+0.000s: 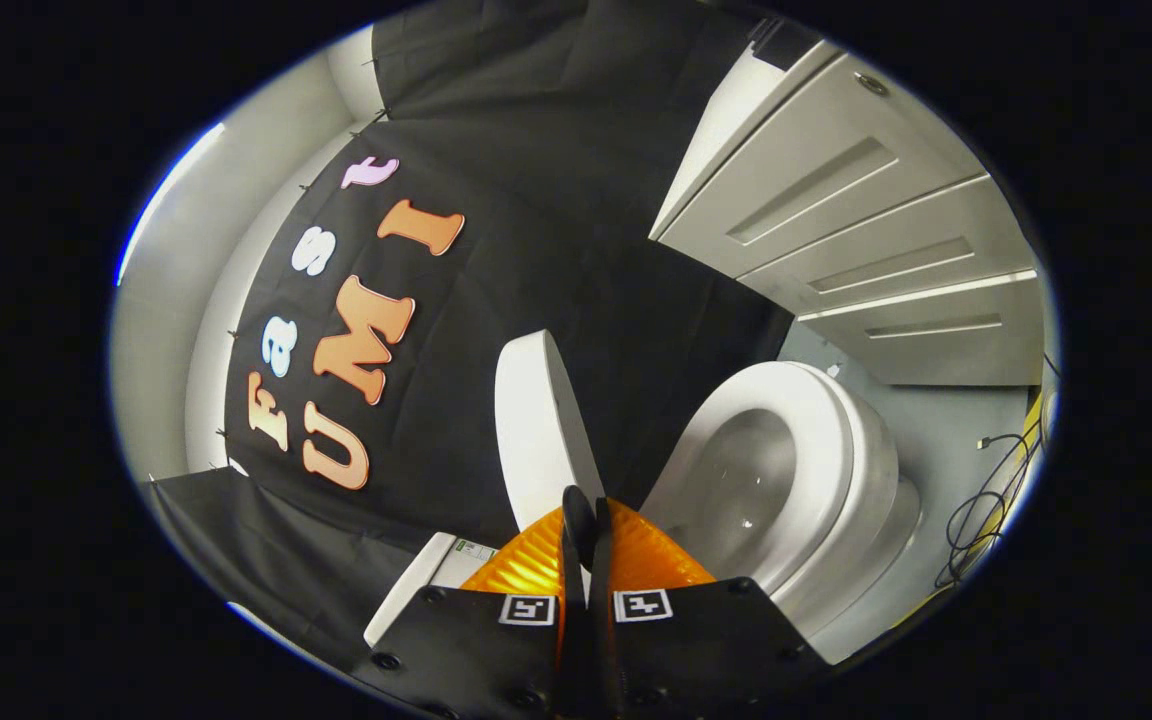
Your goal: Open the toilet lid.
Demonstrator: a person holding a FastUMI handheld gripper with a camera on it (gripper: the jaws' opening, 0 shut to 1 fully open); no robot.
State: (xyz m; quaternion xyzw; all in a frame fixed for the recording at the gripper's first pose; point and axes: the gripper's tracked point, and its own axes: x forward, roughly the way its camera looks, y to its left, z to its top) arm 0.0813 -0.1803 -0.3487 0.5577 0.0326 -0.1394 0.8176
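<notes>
The toilet lid (536, 430) stands raised, edge-on just beyond the gripper (584, 520), apart from the open seat (836, 440) and bowl. The jaws are closed together at the lid's near edge; whether they pinch it cannot be told. Risk: if the lid stands short of balance, withdrawal could let it drop onto the seat.

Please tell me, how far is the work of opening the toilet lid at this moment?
Mostly done: the toilet lid stands raised, well clear of the seat, and the bowl is exposed. In hand: the gripper has its fingers closed together at the lid's edge, though whether they pinch it is unclear. Left: only to let the lid rest and withdraw, it seems.
</notes>
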